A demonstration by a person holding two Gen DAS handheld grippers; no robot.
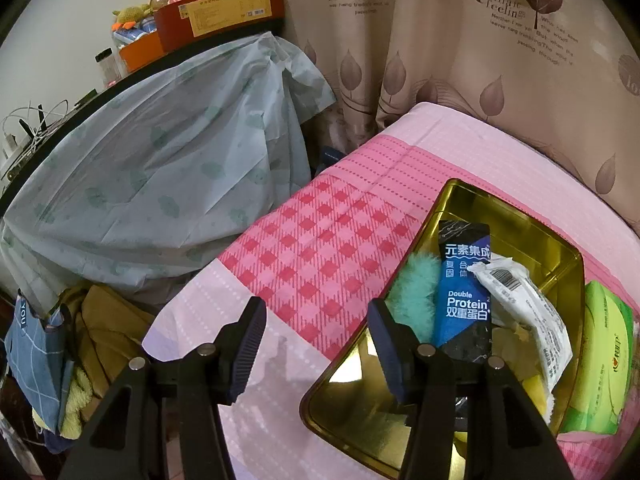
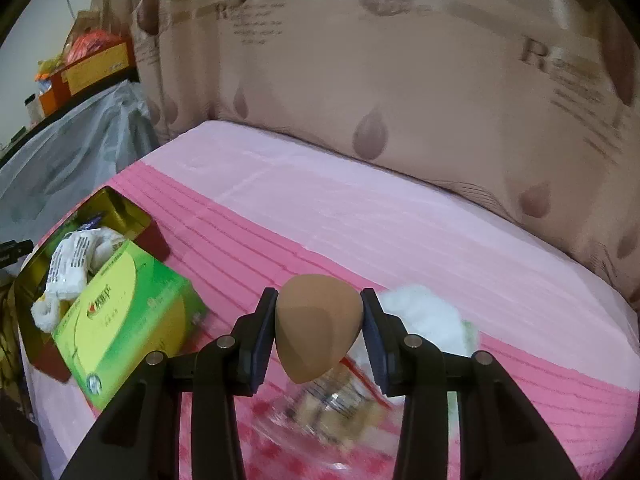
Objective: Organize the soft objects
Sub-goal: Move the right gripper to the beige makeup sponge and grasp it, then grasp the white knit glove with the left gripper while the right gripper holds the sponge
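Right gripper grasps a tan sponge above the pink bed; left gripper hangs released near the gold tin.

A: Where is the bed free?
B: Across the middle and right of the right wrist frame, bare up to the curtain.
A: And at lower left?
B: The green box leans on the tin, which holds packets. In the left wrist frame, checked cloth at centre lies bare; a draped sheet blocks the left.
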